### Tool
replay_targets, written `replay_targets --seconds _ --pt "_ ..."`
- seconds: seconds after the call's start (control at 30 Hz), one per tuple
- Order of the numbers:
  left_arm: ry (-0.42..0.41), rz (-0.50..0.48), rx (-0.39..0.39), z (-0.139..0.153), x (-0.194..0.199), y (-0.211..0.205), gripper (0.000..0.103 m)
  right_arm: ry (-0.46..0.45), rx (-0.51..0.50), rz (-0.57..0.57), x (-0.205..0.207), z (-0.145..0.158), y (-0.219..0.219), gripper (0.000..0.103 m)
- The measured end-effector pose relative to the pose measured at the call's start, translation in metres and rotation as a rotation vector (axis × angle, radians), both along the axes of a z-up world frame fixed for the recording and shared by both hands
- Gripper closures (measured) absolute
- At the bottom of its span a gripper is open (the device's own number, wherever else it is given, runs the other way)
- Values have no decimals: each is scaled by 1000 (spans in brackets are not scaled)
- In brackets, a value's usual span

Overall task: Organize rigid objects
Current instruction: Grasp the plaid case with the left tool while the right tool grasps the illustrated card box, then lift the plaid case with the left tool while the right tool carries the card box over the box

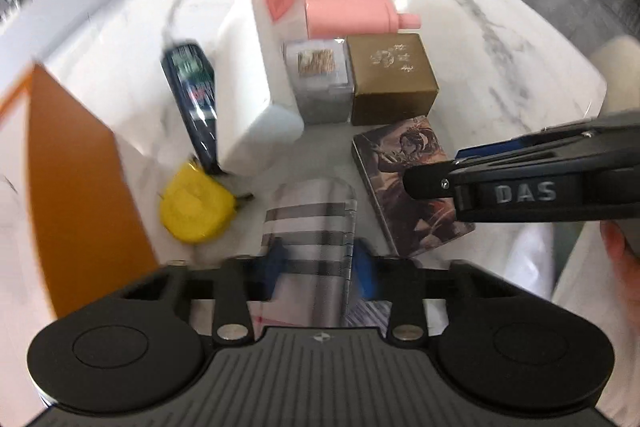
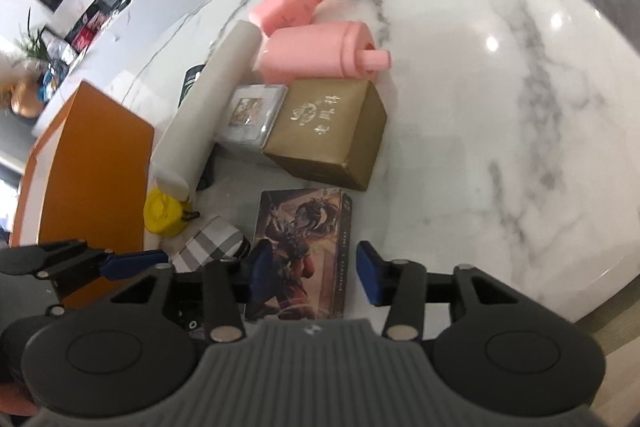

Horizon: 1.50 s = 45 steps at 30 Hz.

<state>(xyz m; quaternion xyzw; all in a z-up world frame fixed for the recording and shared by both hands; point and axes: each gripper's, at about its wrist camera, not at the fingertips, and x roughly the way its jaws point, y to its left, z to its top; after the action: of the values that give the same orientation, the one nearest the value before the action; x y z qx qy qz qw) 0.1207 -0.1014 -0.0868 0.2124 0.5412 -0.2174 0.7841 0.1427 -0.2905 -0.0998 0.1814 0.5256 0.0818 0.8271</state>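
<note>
Left to right on the marble worktop (image 2: 500,115): orange box (image 2: 92,163), yellow tape measure (image 1: 194,205), white tube (image 2: 200,111), clear case (image 2: 252,119), gold box (image 2: 332,135), two pink bottles (image 2: 320,55) behind. The left gripper (image 1: 318,261) is clamped narrow on the striped case (image 1: 312,227). The right gripper (image 2: 312,267) straddles the illustrated card box (image 2: 304,247), pads apart from it.

Gold box (image 2: 328,131), 2 pink bottles (image 2: 320,55), yellow tape (image 1: 194,205).
</note>
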Motion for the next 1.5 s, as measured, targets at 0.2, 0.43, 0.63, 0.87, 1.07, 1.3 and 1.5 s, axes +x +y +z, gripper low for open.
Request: replay_targets --seconds 0.2,0.43,0.63,0.87,1.07,1.3,1.5 --pt "5 24 -5 3 3 3 75 21 -84 52 3 -1 15 39" --pt "-42 -60 105 5 -6 -2 79 22 -145 102 8 -6 33 36" --pt "-33 -88 161 5 -5 11 79 14 -210 165 11 -11 51 26" --pt "-68 -209 292 0 -10 -9 78 -10 -219 151 11 -11 47 39" --pt "-76 -232 341 9 -6 -5 80 -11 -187 147 13 -11 45 39" --pt "-5 -192 368 4 17 -7 77 -11 -149 151 15 -12 43 38" --pt "75 -126 403 -14 34 -12 66 -14 -118 159 17 -12 43 33"
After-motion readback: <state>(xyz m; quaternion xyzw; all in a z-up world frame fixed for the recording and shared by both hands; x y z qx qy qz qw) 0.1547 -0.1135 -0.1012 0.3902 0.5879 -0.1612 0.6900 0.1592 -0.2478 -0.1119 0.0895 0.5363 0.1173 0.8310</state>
